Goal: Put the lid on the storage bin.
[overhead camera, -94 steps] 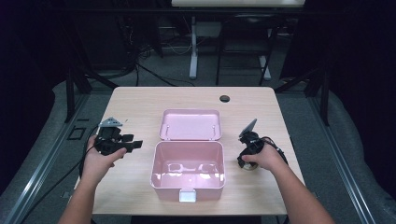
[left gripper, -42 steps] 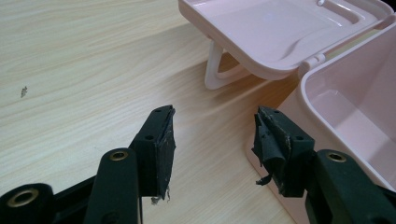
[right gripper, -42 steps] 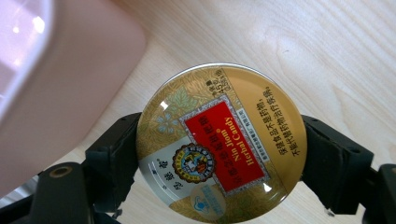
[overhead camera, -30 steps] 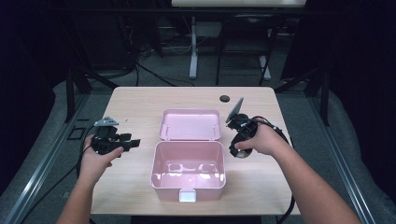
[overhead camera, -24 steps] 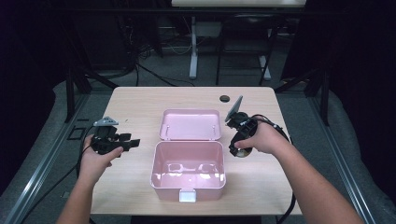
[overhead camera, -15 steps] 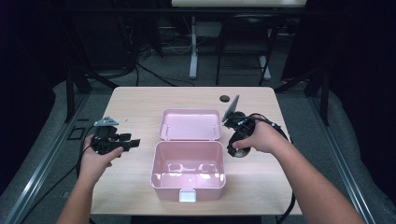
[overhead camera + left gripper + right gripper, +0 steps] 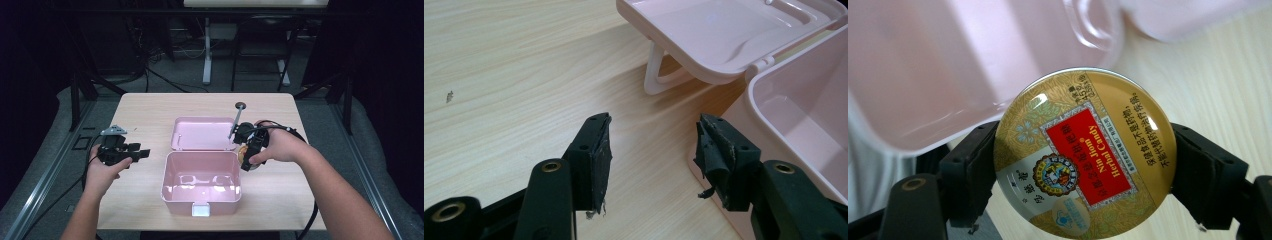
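Since three seconds back, I am carrying my right tool point(image 7: 246, 155), clenched on the candy tin point(image 7: 1085, 155), left to the pink box's point(image 7: 202, 200) right rim; left tool point(image 7: 651, 147) is idling released.

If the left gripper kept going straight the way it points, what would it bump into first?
Probably the pink box. The left gripper is open and points across the table toward the box's near corner, under the open lid. Depth is hard to judge, so it might graze the side.

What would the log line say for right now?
right gripper: shut on candy tin | by pink box, lid open | left gripper: open
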Demonstrator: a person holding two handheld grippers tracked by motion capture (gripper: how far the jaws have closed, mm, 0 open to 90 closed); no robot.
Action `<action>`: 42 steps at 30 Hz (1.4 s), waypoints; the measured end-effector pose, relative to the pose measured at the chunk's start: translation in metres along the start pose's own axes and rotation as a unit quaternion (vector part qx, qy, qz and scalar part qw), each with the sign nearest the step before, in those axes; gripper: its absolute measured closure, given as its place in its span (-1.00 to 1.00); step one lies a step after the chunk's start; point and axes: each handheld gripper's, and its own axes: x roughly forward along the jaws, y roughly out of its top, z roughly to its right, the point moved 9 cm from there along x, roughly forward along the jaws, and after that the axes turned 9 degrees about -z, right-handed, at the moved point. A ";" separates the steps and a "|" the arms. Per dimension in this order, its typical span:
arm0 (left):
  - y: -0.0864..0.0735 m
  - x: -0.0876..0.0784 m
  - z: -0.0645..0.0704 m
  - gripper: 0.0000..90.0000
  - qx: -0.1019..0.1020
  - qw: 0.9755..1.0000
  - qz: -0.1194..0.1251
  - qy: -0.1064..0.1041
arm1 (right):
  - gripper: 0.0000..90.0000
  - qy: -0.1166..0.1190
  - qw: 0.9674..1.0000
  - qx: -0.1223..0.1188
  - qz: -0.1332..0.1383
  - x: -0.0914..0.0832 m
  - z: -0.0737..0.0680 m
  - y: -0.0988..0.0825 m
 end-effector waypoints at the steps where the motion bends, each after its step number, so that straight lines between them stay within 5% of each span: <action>1: 0.000 0.000 0.000 0.06 0.000 1.000 0.000 0.000 | -0.55 0.006 1.000 -0.020 0.002 -0.001 -0.004 0.001; 6: 0.000 0.001 -0.001 0.06 0.001 1.000 -0.001 0.001 | -0.55 0.002 0.998 -0.061 -0.004 -0.002 -0.013 0.006; 18: 0.000 0.001 -0.001 0.06 -0.002 1.000 -0.001 0.000 | -0.55 0.015 0.993 -0.116 -0.020 0.007 -0.033 0.022; 42: -0.001 0.001 -0.001 0.05 -0.003 1.000 0.000 -0.001 | -0.55 0.017 0.986 -0.163 -0.014 0.020 -0.061 0.061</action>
